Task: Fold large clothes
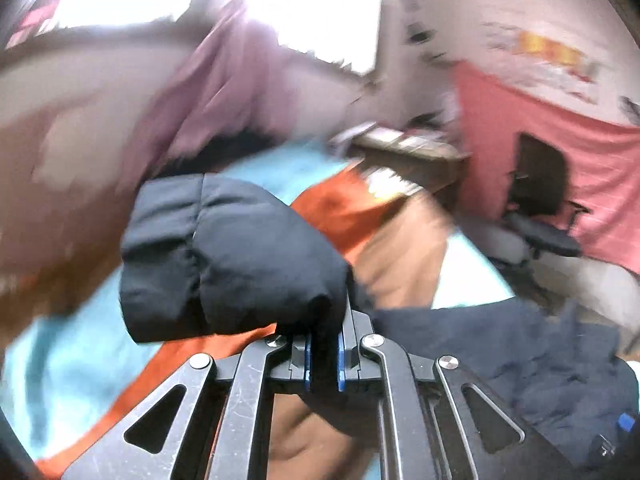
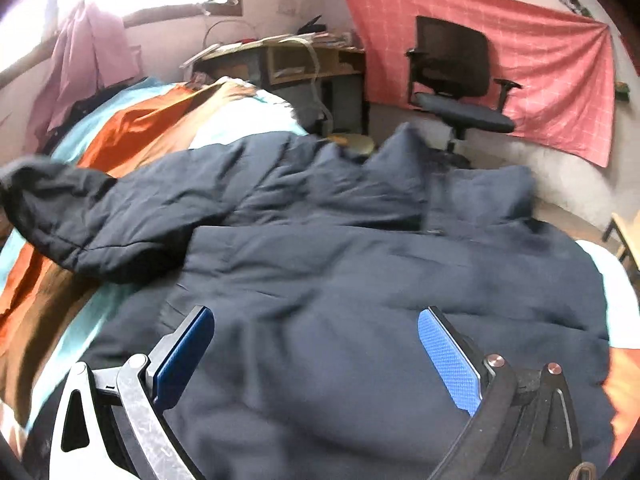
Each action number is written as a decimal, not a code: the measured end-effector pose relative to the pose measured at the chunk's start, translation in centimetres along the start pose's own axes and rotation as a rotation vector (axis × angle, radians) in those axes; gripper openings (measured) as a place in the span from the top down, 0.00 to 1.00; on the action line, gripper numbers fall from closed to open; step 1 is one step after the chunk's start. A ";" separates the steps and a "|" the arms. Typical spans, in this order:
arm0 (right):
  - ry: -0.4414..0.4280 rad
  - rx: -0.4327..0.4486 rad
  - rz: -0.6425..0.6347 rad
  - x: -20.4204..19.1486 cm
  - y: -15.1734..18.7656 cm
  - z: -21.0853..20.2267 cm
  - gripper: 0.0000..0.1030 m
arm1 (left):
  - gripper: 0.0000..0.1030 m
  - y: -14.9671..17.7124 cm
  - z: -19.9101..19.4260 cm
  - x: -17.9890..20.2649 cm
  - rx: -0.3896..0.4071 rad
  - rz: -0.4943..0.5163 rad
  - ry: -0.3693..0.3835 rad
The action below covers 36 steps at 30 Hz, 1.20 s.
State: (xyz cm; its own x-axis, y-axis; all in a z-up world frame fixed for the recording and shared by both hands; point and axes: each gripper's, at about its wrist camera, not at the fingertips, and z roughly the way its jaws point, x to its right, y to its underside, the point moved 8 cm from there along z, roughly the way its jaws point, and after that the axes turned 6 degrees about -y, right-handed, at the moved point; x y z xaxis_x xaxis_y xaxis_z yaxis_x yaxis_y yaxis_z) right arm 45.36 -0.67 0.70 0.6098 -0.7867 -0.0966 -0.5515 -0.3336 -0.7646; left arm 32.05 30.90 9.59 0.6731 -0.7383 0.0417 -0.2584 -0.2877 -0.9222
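Observation:
A dark navy padded jacket lies spread over the bed. One sleeve reaches out to the left in the right wrist view. In the left wrist view that sleeve's cuff is bunched and lifted, and my left gripper is shut on its fabric, the blue pads pinching the cloth. The rest of the jacket trails to the lower right there. My right gripper hangs low over the jacket's body, jaws wide open, with nothing pressed between the blue pads.
The bed carries an orange, brown and light blue cover. A desk and a black office chair stand beyond the bed against a red wall cloth. Pink clothing hangs by the bright window at the left.

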 end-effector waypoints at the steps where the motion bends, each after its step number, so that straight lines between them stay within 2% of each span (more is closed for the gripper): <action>1: 0.009 0.009 0.018 1.3 0.0 -1.1 0.00 | 0.94 -1.2 -0.5 2.0 0.023 0.030 0.035; 6: 0.095 0.024 0.055 6.9 0.9 -5.2 0.00 | 0.94 -4.2 -6.9 11.5 0.126 0.173 0.233; 10: 0.160 0.023 0.102 11.2 2.5 -8.1 0.00 | 0.94 -3.4 -10.8 19.1 0.145 0.258 0.394; 14: 0.209 0.026 0.133 14.5 3.8 -11.0 0.00 | 0.94 0.1 -13.0 25.9 0.051 0.323 0.554; 17: 0.239 0.042 0.147 16.6 4.6 -13.1 0.00 | 0.94 2.6 -14.6 29.7 -0.012 0.370 0.645; 20: 0.258 0.042 0.167 18.1 5.1 -14.3 0.00 | 0.94 5.8 -14.3 32.9 -0.136 0.400 0.727; 25: 0.325 0.007 0.098 19.7 6.4 -15.3 0.00 | 0.91 10.2 -14.2 35.4 -0.304 0.427 0.776; 27: 0.328 -0.008 0.102 20.3 7.1 -15.4 0.00 | 0.87 11.7 -14.0 35.6 -0.363 0.441 0.794; 28: 0.326 -0.014 0.115 20.7 7.4 -15.5 0.00 | 0.78 12.2 -13.9 35.7 -0.389 0.446 0.809; 29: 0.323 -0.017 0.127 21.1 7.6 -15.6 0.00 | 0.60 12.7 -14.4 35.3 -0.407 0.447 0.824; 31: 0.312 -0.025 0.175 22.0 8.1 -15.5 0.00 | 0.38 13.0 -15.1 34.9 -0.419 0.435 0.839; 34: 0.263 -0.032 0.275 22.9 8.5 -15.1 0.00 | 0.37 13.3 -16.0 34.4 -0.435 0.429 0.887; 36: 0.192 -0.029 0.351 23.2 8.7 -14.9 0.00 | 0.37 13.0 -16.3 33.4 -0.434 0.390 0.893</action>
State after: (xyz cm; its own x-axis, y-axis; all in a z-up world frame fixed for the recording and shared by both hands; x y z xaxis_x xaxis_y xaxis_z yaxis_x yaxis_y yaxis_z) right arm 46.22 -29.54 1.26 0.2655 -0.9372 -0.2262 -0.7248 -0.0393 -0.6879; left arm 39.92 -7.46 5.26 -0.2158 -0.9553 0.2022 -0.6898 0.0025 -0.7240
